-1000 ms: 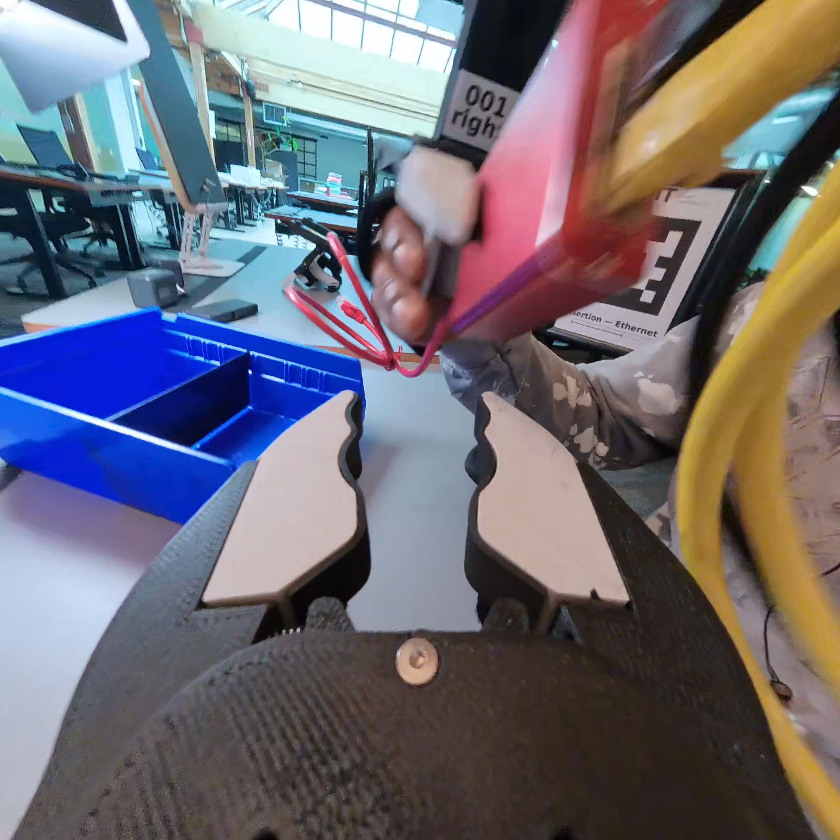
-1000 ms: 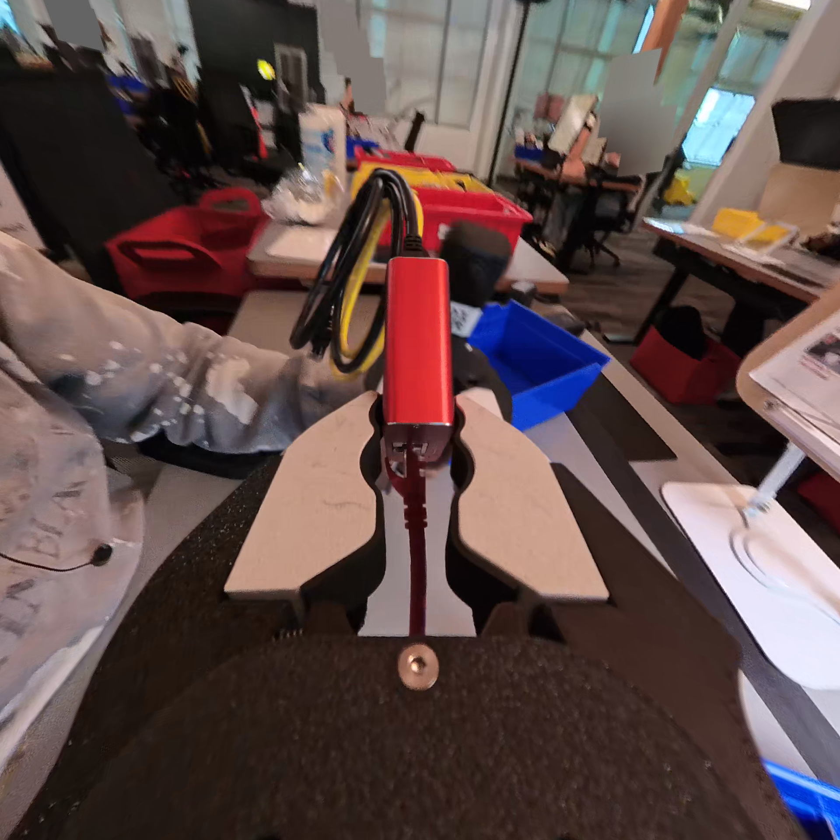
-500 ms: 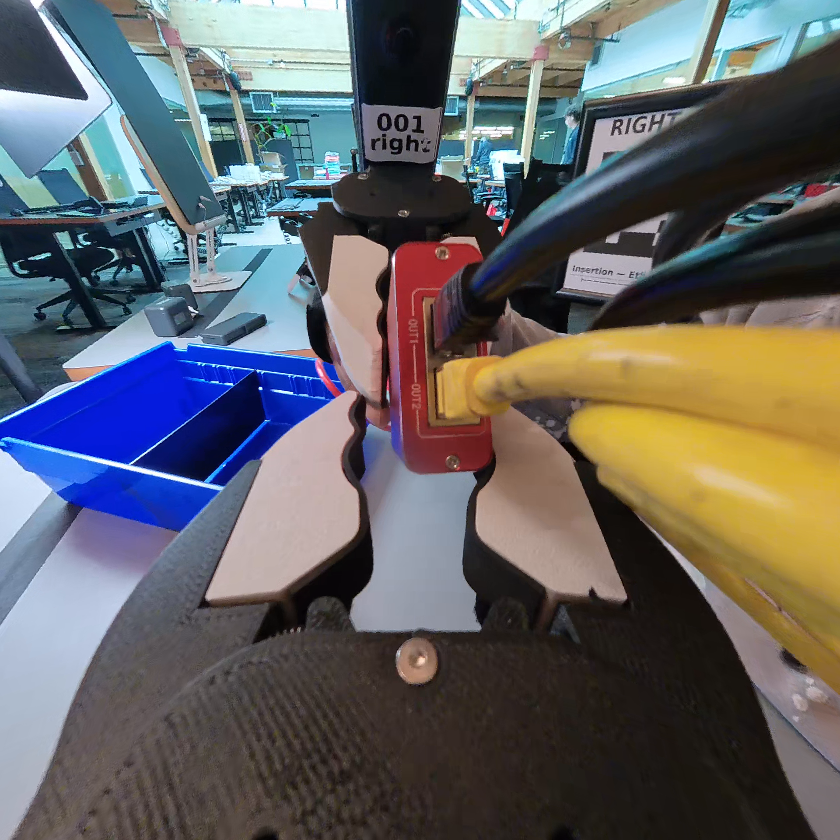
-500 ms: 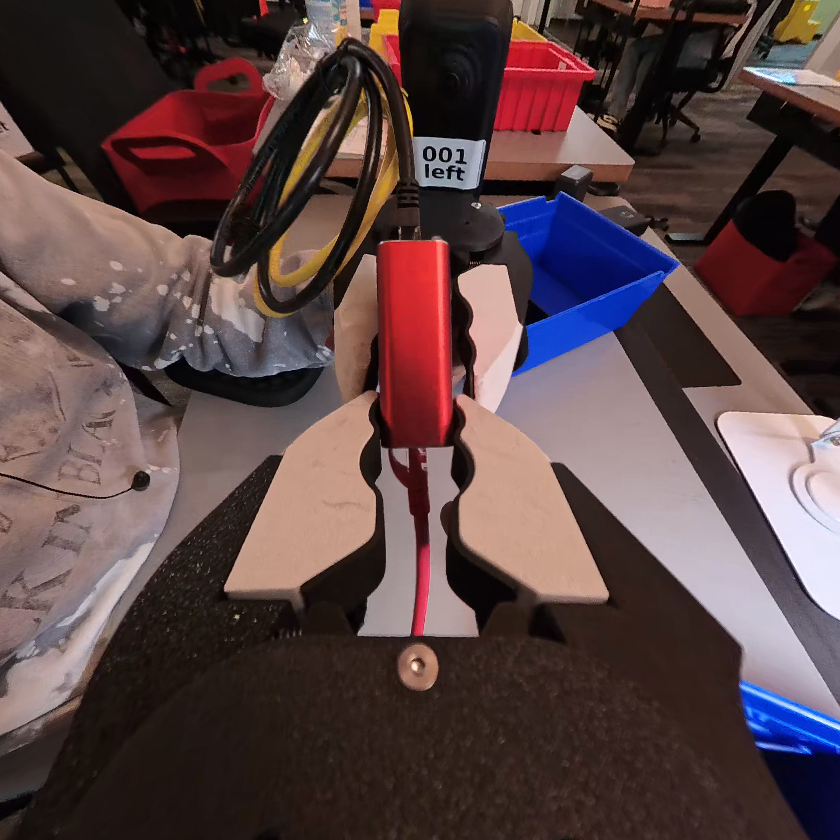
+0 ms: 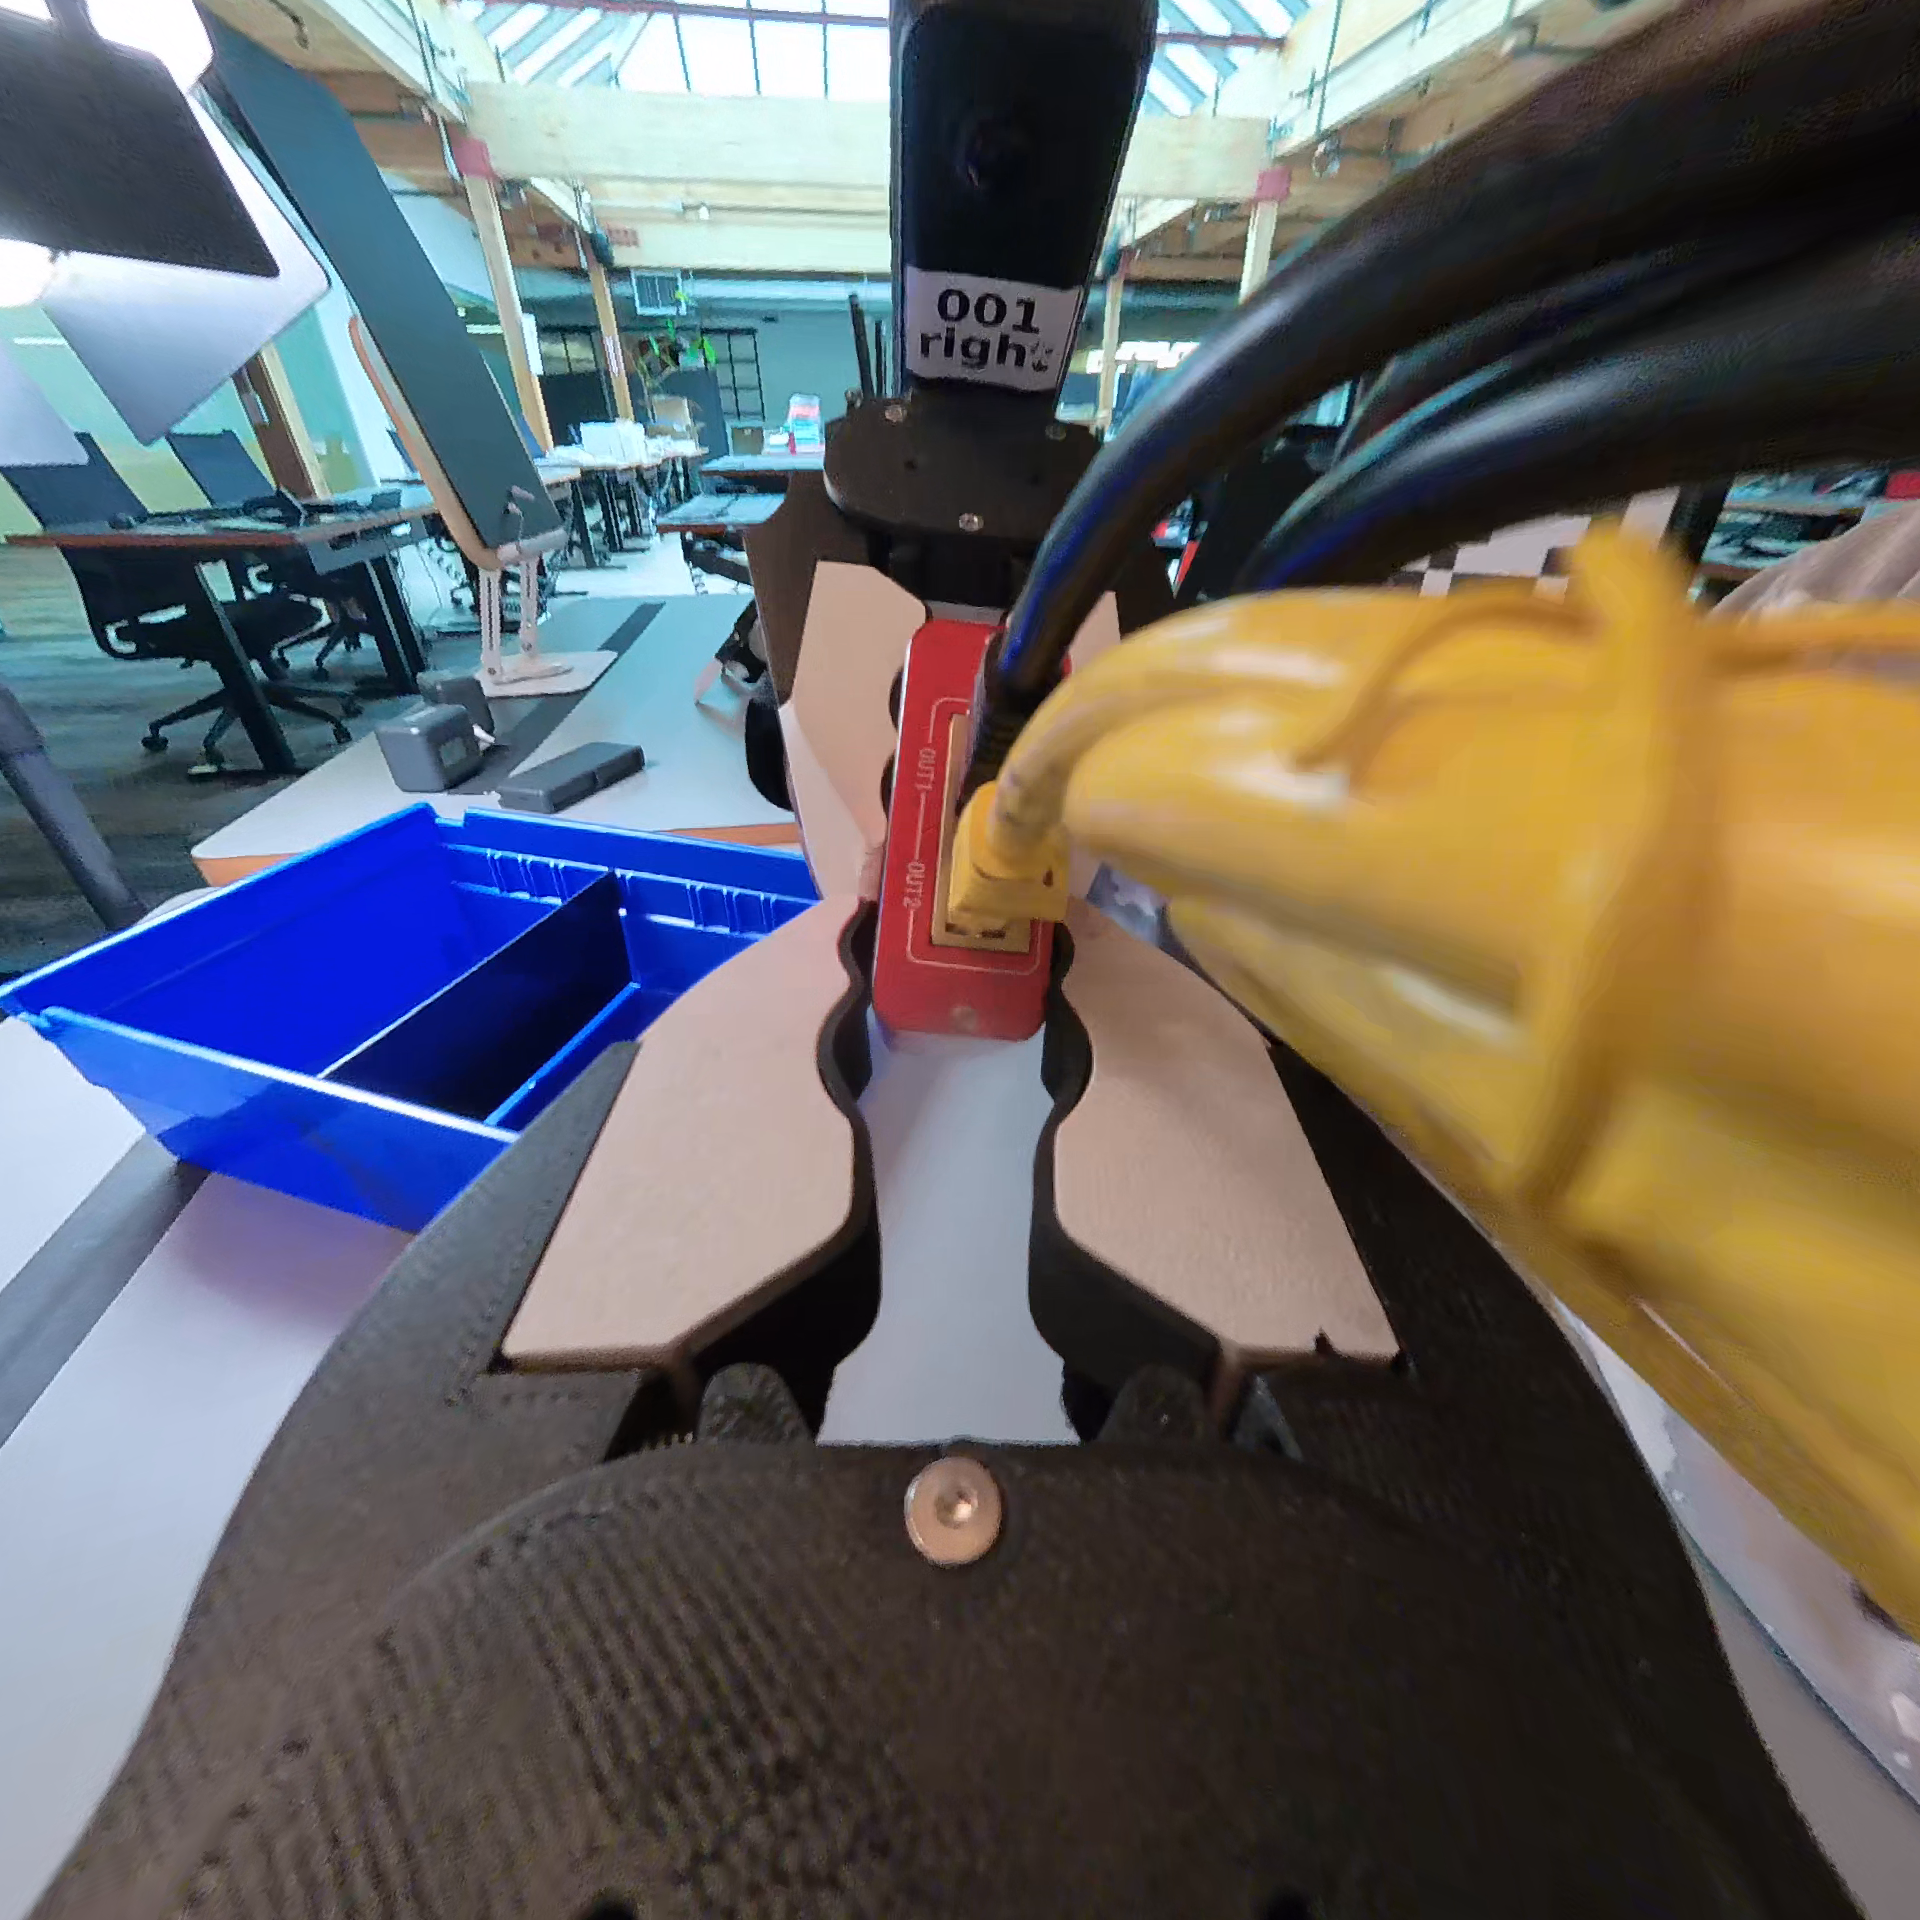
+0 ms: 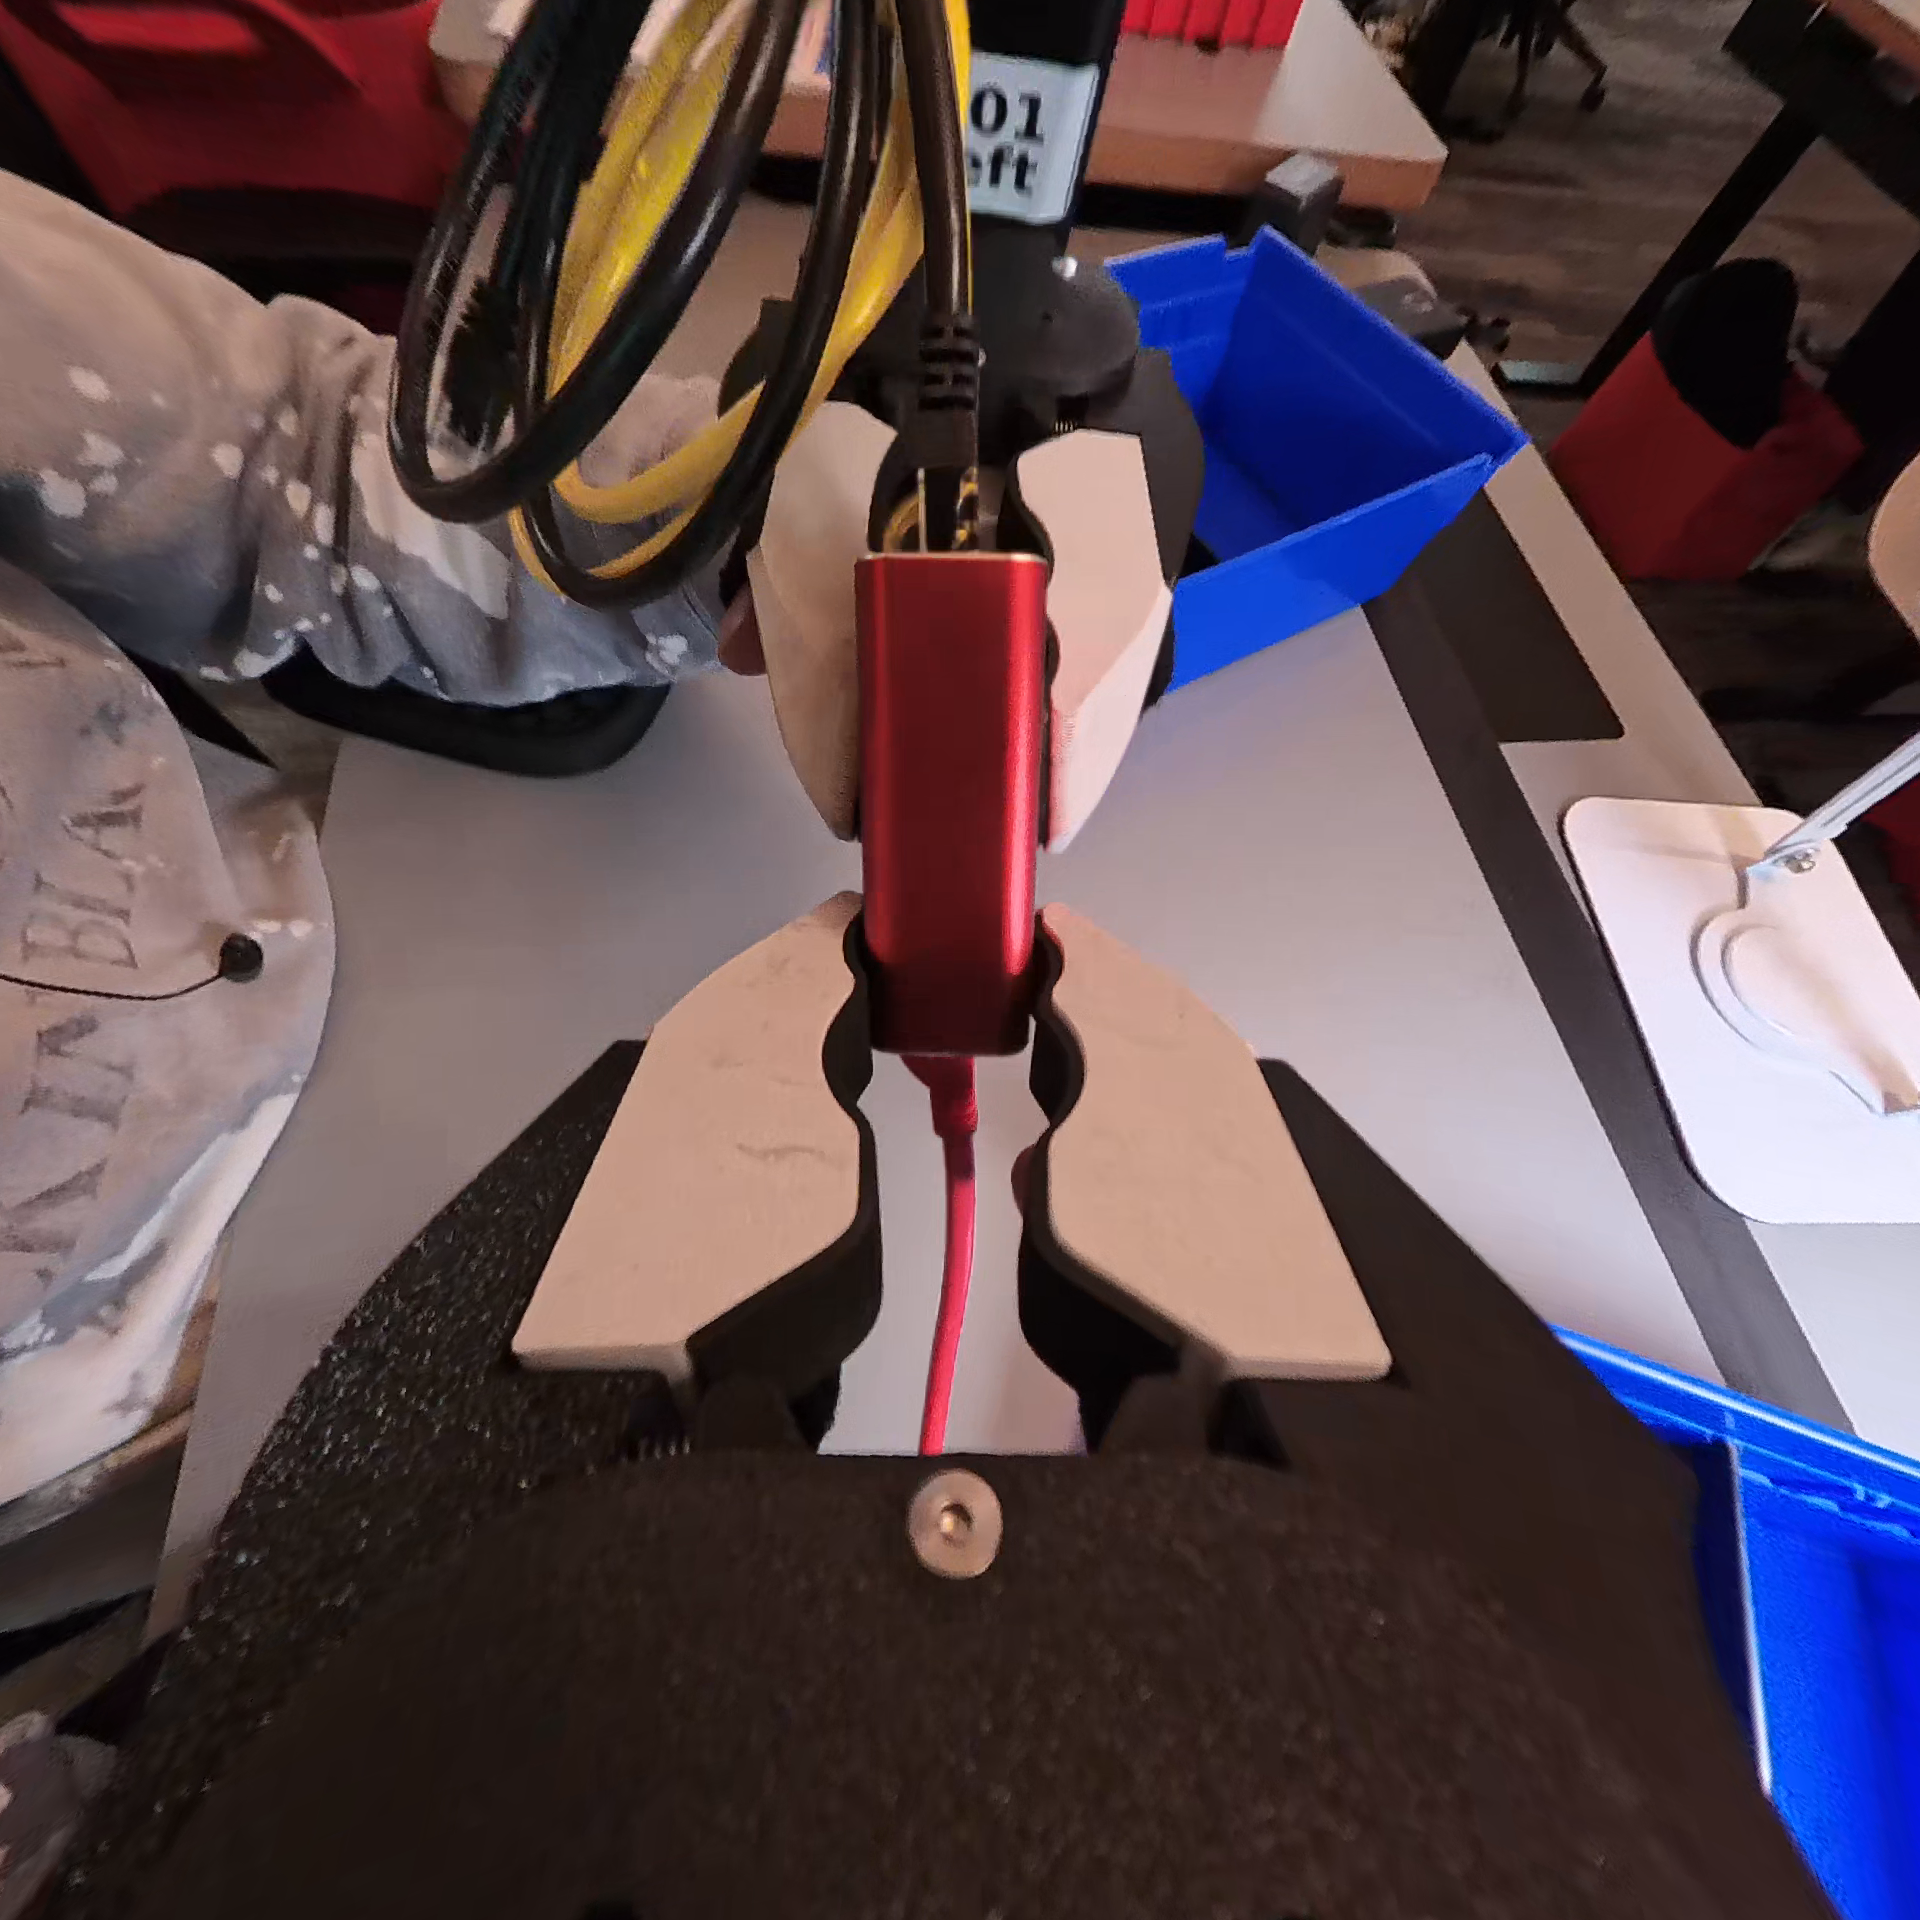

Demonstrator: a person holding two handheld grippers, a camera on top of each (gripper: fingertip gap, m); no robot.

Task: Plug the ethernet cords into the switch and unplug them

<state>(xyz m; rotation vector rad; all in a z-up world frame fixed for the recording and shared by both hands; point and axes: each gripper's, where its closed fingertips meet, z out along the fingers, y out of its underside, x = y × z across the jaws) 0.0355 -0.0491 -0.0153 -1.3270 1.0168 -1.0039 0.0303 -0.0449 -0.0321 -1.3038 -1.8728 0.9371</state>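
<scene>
Item: your grey surface point(image 6: 1299, 935), blue bin point(image 5: 343, 997) on it. Red switch point(image 6: 951, 790) held above, printed port markings on its face. Your right tongs point(image 6: 951, 977) clamp its red-cord point(image 6: 951, 1278) end; left tongs point(image 5: 951, 966) narrowed around its port end, carrying yellow cord point(image 5: 1003, 862) and black cord point(image 5: 1023, 665). White printed labels on both handles.

The yellow cord point(image 5: 1455, 935) is blurred in the left wrist view and cut off by the right edge. The switch's point(image 6: 951, 800) ports are hidden in the right wrist view (only its back is seen). The black cord's point(image 6: 940, 312) loops are cropped, probably coiled.
</scene>
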